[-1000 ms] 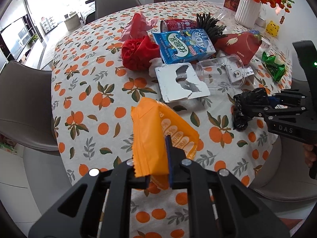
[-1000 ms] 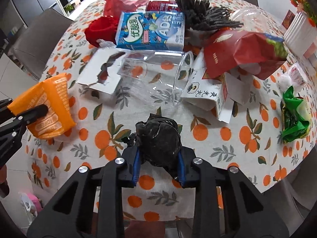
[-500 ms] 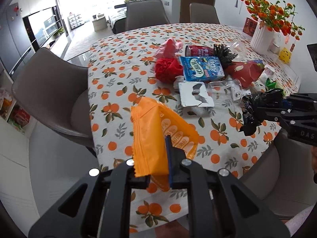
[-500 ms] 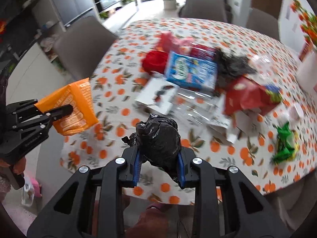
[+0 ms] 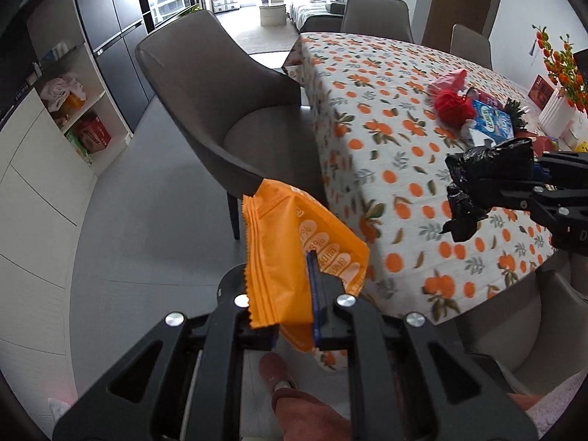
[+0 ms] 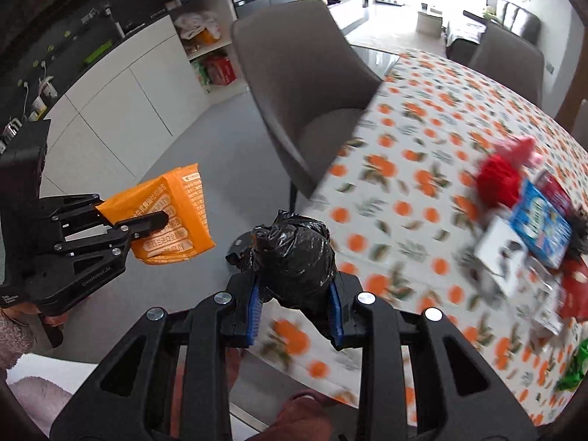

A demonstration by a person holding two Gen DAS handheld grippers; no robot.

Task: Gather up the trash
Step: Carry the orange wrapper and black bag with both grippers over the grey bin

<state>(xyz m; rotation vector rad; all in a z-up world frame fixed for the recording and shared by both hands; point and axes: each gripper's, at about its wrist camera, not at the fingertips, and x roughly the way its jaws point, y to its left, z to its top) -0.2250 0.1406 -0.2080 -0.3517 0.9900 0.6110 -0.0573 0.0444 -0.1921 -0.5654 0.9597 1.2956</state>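
- The left gripper (image 5: 294, 305) is clamped on an orange snack packet (image 5: 294, 257), its jaws nearly together on the thin foil; the packet hangs in the air over the grey floor (image 5: 154, 228), off the edge of the table.
- A grey chair (image 5: 235, 110) stands behind the packet, pushed up to the table.
- The right gripper (image 6: 296, 301) is closed around a knotted black plastic bag (image 6: 294, 257), the blue pads pressing both sides of the bundle, held above the table's near edge.
- The table (image 6: 404, 169), under an orange-print cloth, carries the other litter to the right: a red crumpled wrapper (image 6: 498, 180), a blue carton (image 6: 540, 228) beside it and a white torn card (image 6: 496, 246) just in front.
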